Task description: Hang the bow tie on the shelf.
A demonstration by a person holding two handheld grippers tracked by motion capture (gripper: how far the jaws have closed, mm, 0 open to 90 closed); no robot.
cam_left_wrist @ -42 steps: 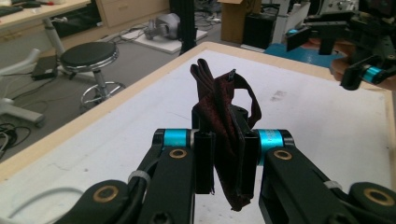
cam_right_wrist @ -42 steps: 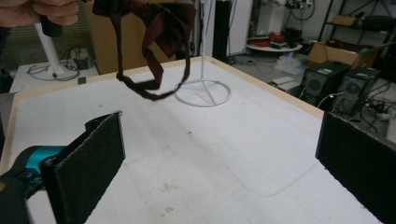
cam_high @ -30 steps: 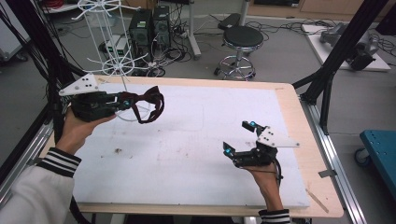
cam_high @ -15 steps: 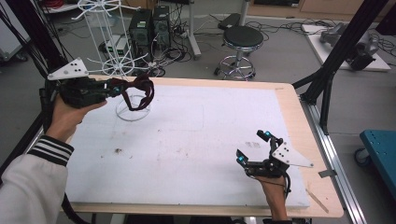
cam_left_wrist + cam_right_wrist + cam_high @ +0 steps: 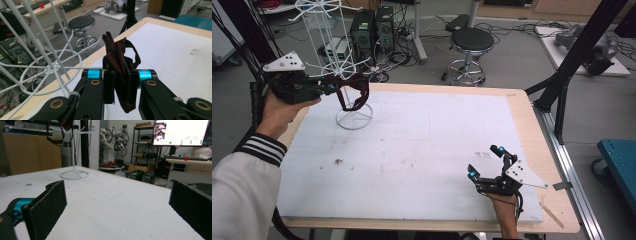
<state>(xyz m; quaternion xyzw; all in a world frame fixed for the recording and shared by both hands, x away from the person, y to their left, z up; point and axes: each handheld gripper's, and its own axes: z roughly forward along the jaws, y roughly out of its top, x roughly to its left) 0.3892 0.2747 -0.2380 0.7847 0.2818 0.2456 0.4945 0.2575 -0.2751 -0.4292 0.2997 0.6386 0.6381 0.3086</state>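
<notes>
wide-apart black pads (image 5: 47, 207) low over white table (image 5: 112, 212), wire stand (image 5: 74, 173) beyond.

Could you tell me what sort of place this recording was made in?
Most likely a robotics lab or workshop: computer towers and loose cables on the floor, a work stool, and a monitor beside stocked shelves.

Handheld grippers, black with blue fittings; white sleeve with striped cuff.

The left gripper (image 5: 334, 86) has a black body, a grey three-cornered plate on top with small dark holes, and a black cable trailing from its rear. In the left gripper view, bright blue collars and brass-coloured ringed screws mark its black linkage arms; the pads are flat and black. The right gripper (image 5: 486, 161) carries a like grey plate, blue tips and a black cable. The left sleeve (image 5: 242, 190) is white, its cuff ribbed with black and white stripes.
</notes>
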